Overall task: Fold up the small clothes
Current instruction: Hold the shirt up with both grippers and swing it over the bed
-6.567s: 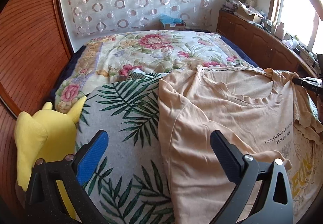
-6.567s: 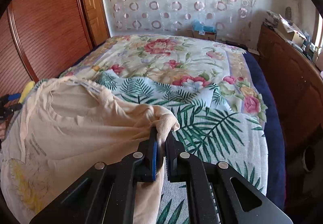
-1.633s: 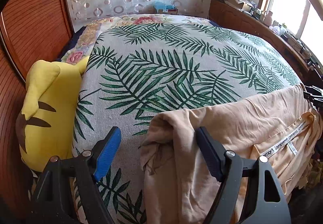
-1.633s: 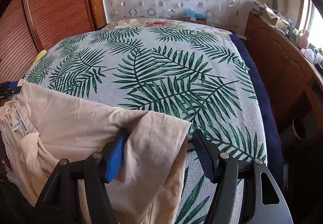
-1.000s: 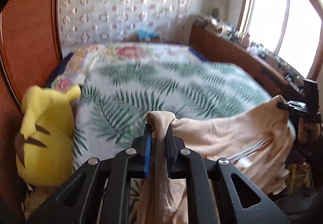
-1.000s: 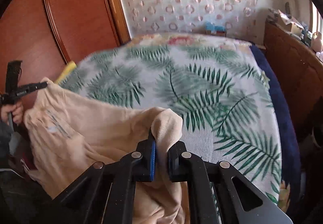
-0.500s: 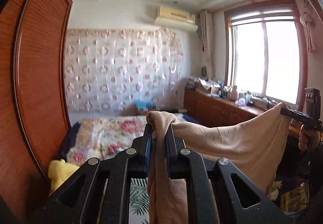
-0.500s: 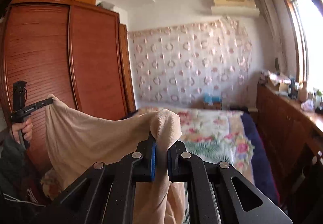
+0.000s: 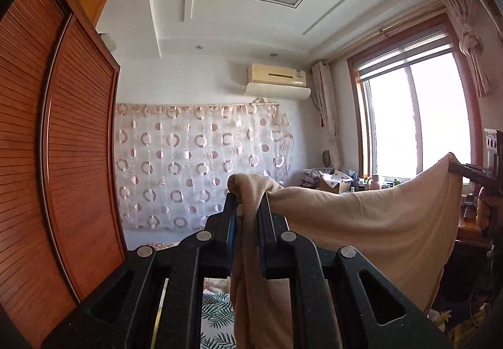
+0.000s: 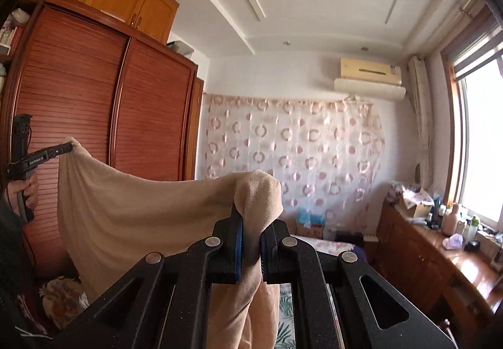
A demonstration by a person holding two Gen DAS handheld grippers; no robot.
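A beige T-shirt (image 9: 371,223) hangs stretched in the air between both grippers, high above the bed. My left gripper (image 9: 246,210) is shut on one bunched corner of it; the cloth drapes down between the fingers. My right gripper (image 10: 250,223) is shut on the other corner of the T-shirt (image 10: 132,207). In the left wrist view the right gripper (image 9: 471,173) shows at the far right, held by a hand. In the right wrist view the left gripper (image 10: 47,154) shows at the far left.
The bed with the palm-leaf cover (image 9: 217,317) lies far below. A wooden wardrobe (image 10: 94,116) stands on the left, a patterned curtain (image 9: 195,166) at the back, and a wooden sideboard (image 10: 433,254) with clutter runs under the window (image 9: 418,116) on the right.
Both grippers closed on the T-shirt's corners at the bed's near edge, then lifted it high off the bed. Both views have tilted up to the ceiling since half a second ago.
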